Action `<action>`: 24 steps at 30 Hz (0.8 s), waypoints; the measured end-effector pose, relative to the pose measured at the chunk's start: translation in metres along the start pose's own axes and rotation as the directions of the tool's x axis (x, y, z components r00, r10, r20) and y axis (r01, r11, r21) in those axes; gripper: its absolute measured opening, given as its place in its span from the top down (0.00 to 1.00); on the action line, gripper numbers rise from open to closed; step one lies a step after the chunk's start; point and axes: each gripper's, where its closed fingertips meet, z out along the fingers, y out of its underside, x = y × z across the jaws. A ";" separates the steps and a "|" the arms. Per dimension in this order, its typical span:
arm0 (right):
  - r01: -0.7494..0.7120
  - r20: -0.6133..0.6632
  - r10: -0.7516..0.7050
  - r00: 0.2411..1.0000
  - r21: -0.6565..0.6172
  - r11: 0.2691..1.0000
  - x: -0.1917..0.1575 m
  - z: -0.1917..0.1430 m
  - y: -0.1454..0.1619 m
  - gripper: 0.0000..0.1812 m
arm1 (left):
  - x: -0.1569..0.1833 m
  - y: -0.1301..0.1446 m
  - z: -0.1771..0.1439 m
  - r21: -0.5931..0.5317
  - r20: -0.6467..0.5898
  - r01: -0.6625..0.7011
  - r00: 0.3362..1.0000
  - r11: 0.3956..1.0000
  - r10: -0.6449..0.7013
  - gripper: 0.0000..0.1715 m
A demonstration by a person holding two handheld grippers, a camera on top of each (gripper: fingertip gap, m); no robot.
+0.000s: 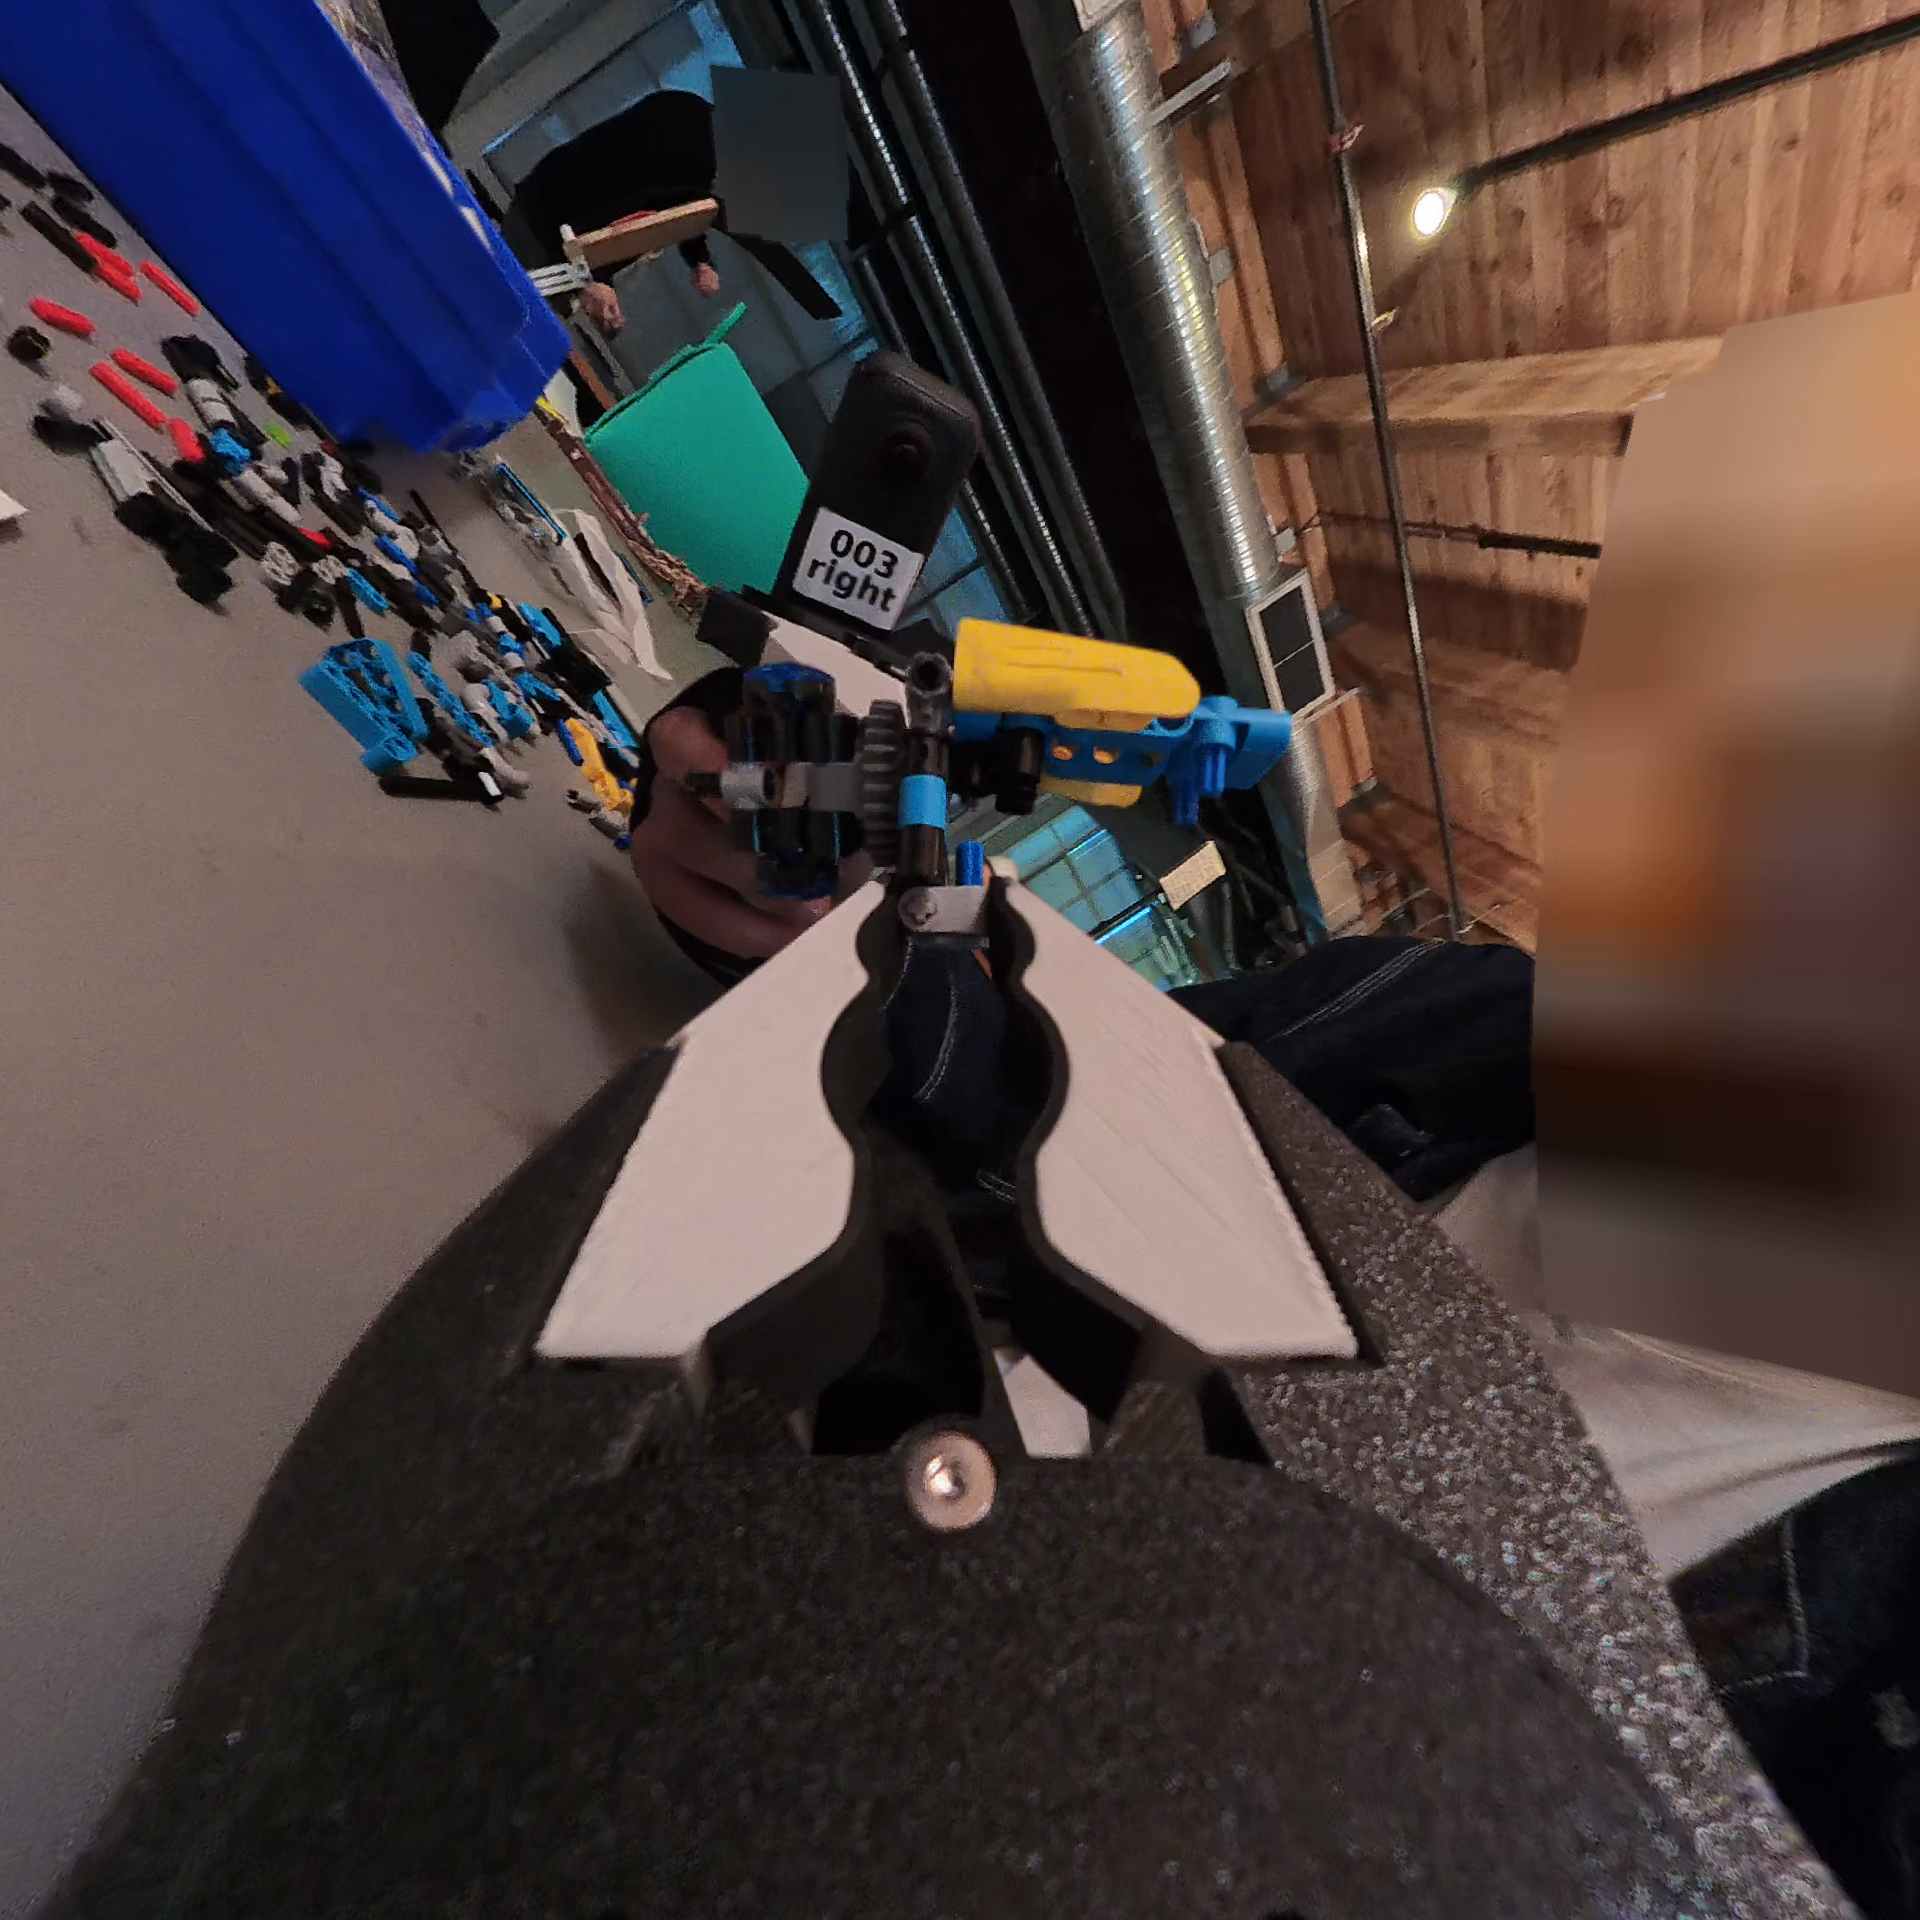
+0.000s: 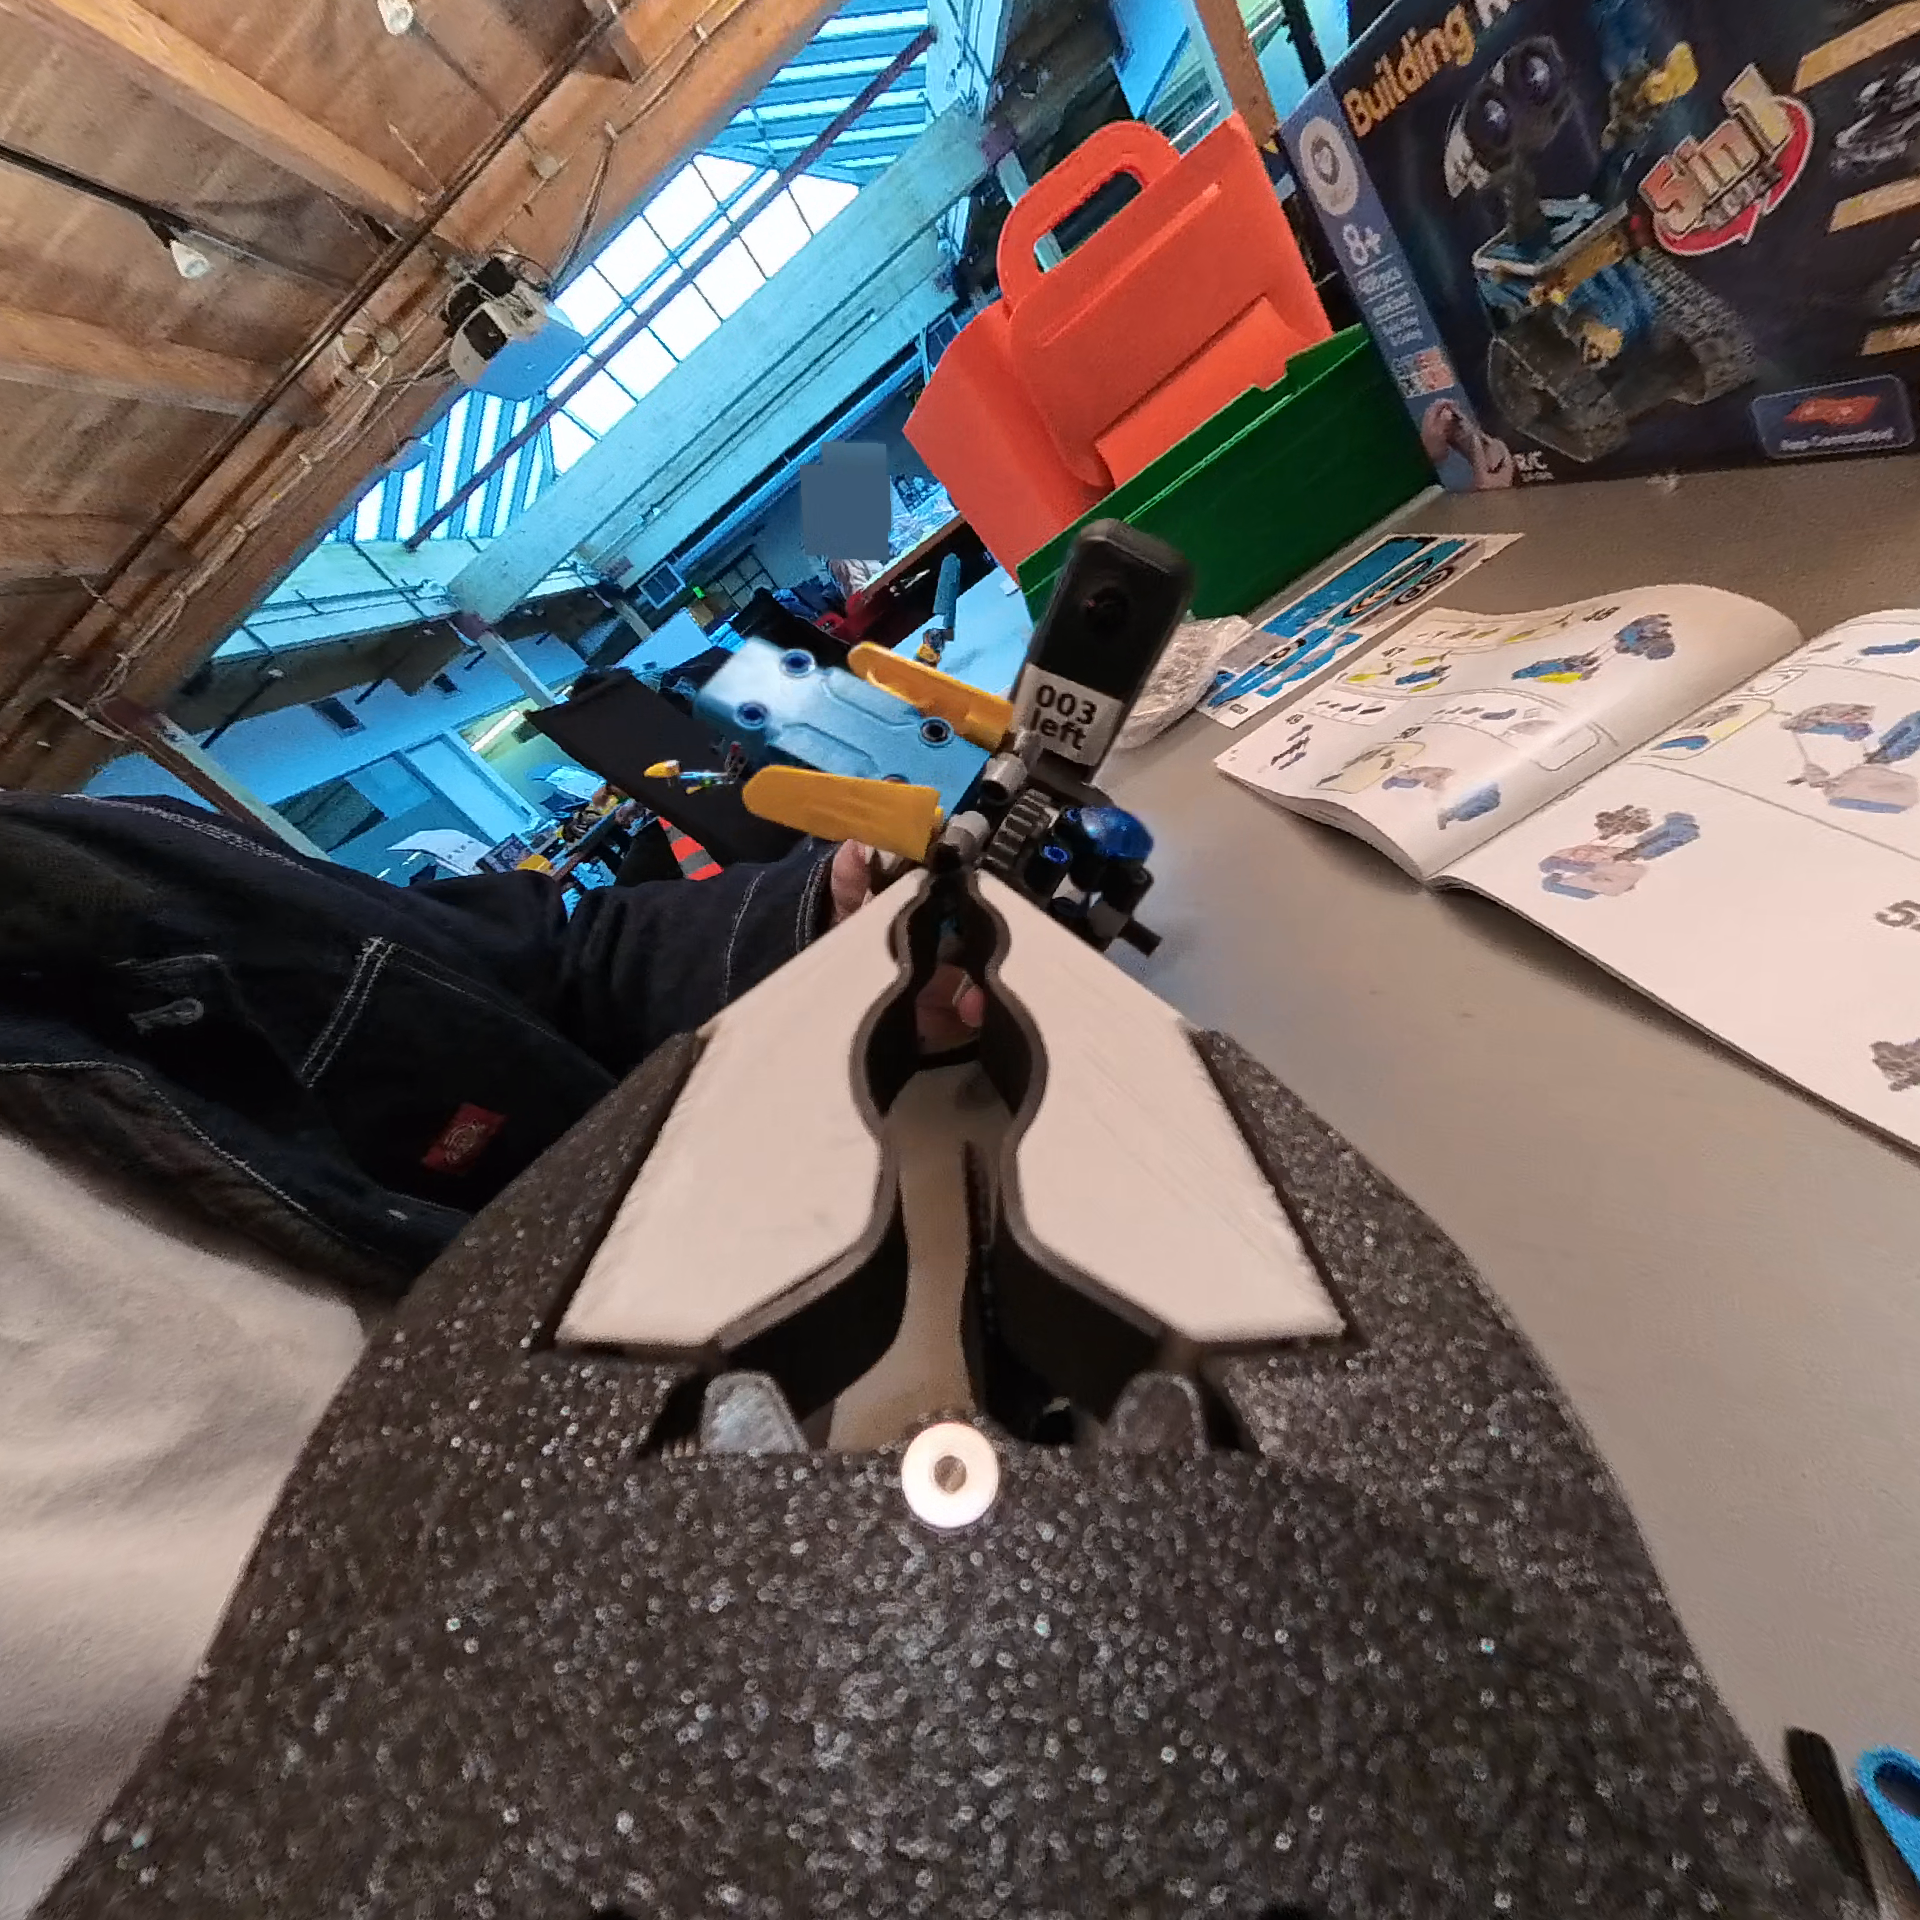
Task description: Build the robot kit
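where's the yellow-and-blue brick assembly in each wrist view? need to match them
Left wrist view: brick assembly at centre, just past the left gripper, fingers shut on its grey connector.
Right wrist view: same assembly centre, just above the right gripper, fingers shut on it.
Shared landmark: its dark grey gear.

Two grippers (image 1: 940, 904) (image 2: 940, 888), one brick model (image 1: 935, 758), one blue bin (image 1: 291, 208), one open booklet (image 2: 1558, 779) and one printed box (image 2: 1621, 239) are counted.

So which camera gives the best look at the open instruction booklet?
The right wrist view: the instruction booklet lies open on the table, with both pages visible. The left wrist view doesn't show it, only loose building pieces.
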 end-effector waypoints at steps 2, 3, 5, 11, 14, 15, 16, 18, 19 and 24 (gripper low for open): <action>0.028 -0.001 -0.028 1.000 -0.029 0.999 -0.001 0.000 0.001 0.97 | 0.002 0.001 0.000 -0.012 -0.008 0.010 1.000 1.000 -0.010 0.92; 0.077 -0.021 -0.078 0.997 -0.043 0.996 0.000 -0.001 0.001 0.96 | 0.002 0.002 -0.001 -0.020 -0.006 0.014 1.000 1.000 -0.014 0.92; 0.199 -0.087 -0.207 0.974 -0.093 0.975 0.004 -0.004 0.003 0.94 | 0.002 0.003 -0.003 -0.029 -0.002 0.021 1.000 0.999 -0.021 0.92; 0.627 -0.031 -0.678 0.735 -0.350 0.696 -0.001 -0.017 0.013 0.90 | -0.006 0.021 -0.008 -0.147 0.040 0.100 0.995 0.984 -0.095 0.92; 0.675 0.080 -0.726 0.683 -0.447 0.587 -0.005 -0.015 0.027 0.87 | -0.009 0.026 -0.007 -0.163 0.045 0.131 0.991 0.978 -0.125 0.92; 0.677 0.104 -0.721 0.685 -0.456 0.577 -0.006 -0.012 0.030 0.85 | -0.011 0.030 -0.006 -0.177 0.051 0.138 0.990 0.975 -0.130 0.92; 0.683 0.113 -0.728 0.676 -0.465 0.563 -0.006 -0.010 0.031 0.86 | -0.012 0.033 -0.005 -0.190 0.055 0.142 0.989 0.971 -0.134 0.92; 0.710 0.145 -0.743 0.653 -0.460 0.534 -0.006 -0.005 0.034 0.88 | -0.011 0.035 -0.004 -0.200 0.047 0.152 0.988 0.968 -0.146 0.92; 0.715 0.159 -0.748 0.644 -0.472 0.515 -0.005 -0.004 0.037 0.89 | -0.011 0.036 -0.004 -0.203 0.046 0.156 0.988 0.967 -0.150 0.92; 0.739 0.199 -0.774 0.601 -0.507 0.444 -0.001 -0.004 0.043 0.92 | -0.014 0.038 -0.005 -0.213 0.062 0.172 0.985 0.962 -0.163 0.91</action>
